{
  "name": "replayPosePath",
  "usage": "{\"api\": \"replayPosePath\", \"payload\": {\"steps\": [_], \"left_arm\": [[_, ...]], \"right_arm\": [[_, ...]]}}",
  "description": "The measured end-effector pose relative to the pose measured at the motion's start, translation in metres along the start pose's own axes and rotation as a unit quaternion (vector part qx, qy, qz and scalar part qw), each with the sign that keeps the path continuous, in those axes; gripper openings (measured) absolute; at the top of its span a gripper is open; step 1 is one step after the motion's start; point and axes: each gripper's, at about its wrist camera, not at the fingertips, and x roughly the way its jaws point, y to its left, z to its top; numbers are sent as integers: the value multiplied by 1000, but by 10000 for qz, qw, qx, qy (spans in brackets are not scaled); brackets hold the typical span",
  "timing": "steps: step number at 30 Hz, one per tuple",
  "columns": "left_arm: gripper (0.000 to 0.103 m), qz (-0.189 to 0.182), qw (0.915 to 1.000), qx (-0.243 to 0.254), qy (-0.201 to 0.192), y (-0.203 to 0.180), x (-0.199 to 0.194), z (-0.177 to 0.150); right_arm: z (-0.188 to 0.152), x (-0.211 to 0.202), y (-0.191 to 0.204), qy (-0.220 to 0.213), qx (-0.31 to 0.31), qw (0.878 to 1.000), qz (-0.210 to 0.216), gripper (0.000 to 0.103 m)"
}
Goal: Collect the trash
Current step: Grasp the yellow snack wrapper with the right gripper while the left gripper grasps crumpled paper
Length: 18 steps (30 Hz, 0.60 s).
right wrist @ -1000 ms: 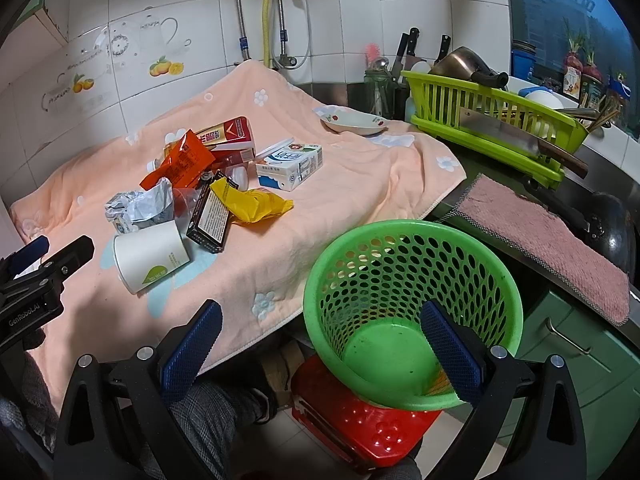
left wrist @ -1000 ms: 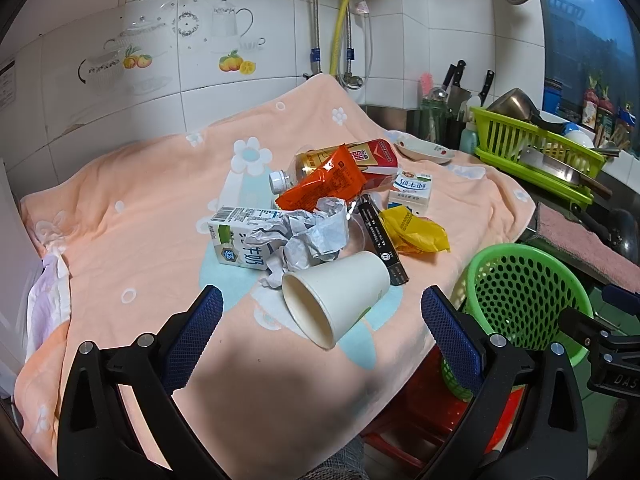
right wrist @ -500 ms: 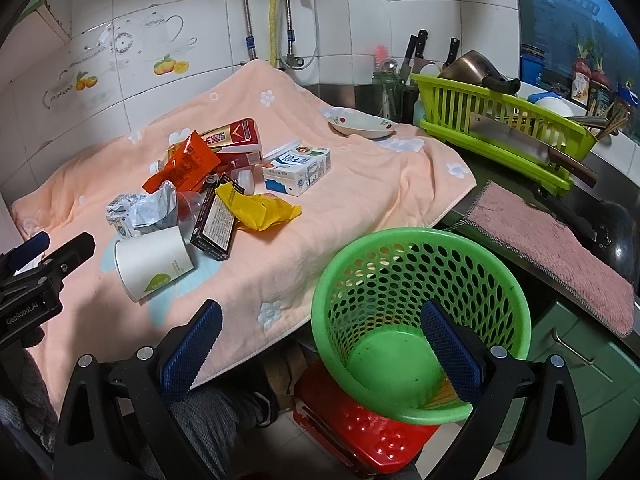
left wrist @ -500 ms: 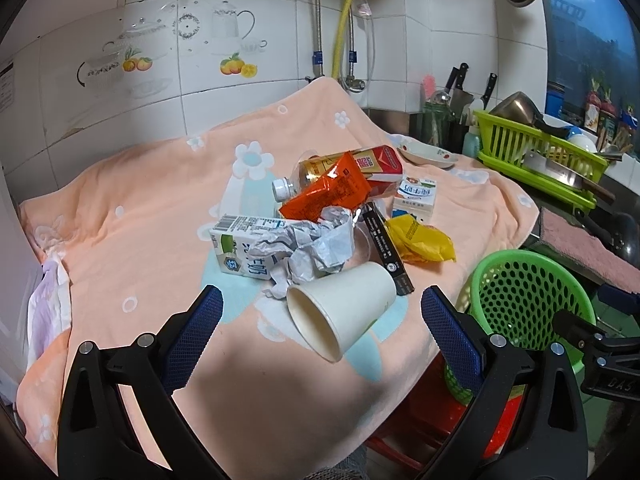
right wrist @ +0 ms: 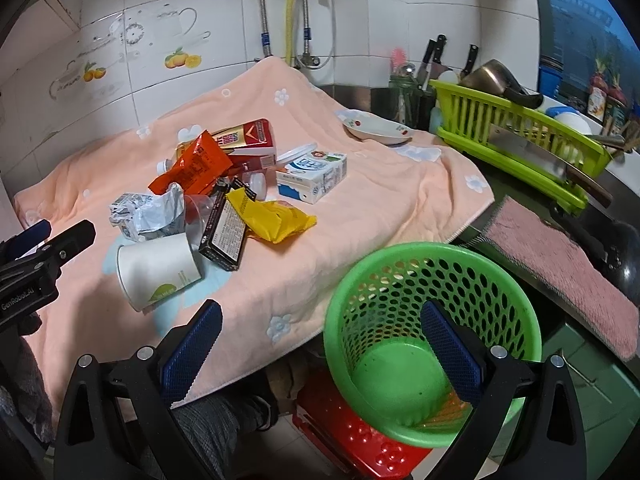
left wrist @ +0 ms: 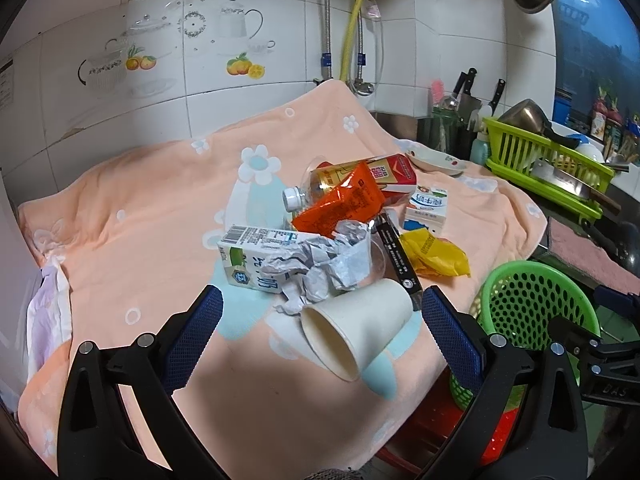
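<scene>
A pile of trash lies on a peach flowered towel (left wrist: 152, 200): a white paper cup (left wrist: 356, 330) on its side, crumpled paper (left wrist: 320, 260), a milk carton (left wrist: 248, 264), an orange packet (left wrist: 340, 204), a black box (left wrist: 398, 256), a yellow wrapper (left wrist: 434, 254), a small blue-white carton (left wrist: 426, 208) and a bottle (left wrist: 320, 188). My left gripper (left wrist: 320, 332) is open, its fingers either side of the cup, short of it. My right gripper (right wrist: 320, 344) is open and empty over the rim of the empty green basket (right wrist: 432, 336). The cup (right wrist: 158, 270) also shows there.
The basket stands on a red stool (right wrist: 360, 436) beside the towel's edge. A small dish (right wrist: 378, 128), a knife holder (right wrist: 434, 76), a green dish rack (right wrist: 516, 136) and a pink cloth (right wrist: 560, 264) lie to the right. Tiled wall with pipes behind.
Both grippers have drifted slightly; the trash pile and basket sit a little further right in each view. Nothing was grasped or moved.
</scene>
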Motion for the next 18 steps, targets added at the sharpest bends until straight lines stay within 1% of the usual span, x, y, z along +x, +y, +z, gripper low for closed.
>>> {"api": "replayPosePath", "payload": {"steps": [10, 18], "left_arm": [[98, 142, 9998, -120, 39, 25, 8, 7], [98, 163, 9993, -274, 214, 44, 24, 8]], "right_arm": [[24, 35, 15, 171, -265, 9988, 369, 96], [46, 69, 30, 227, -740, 9960, 442, 96]]}}
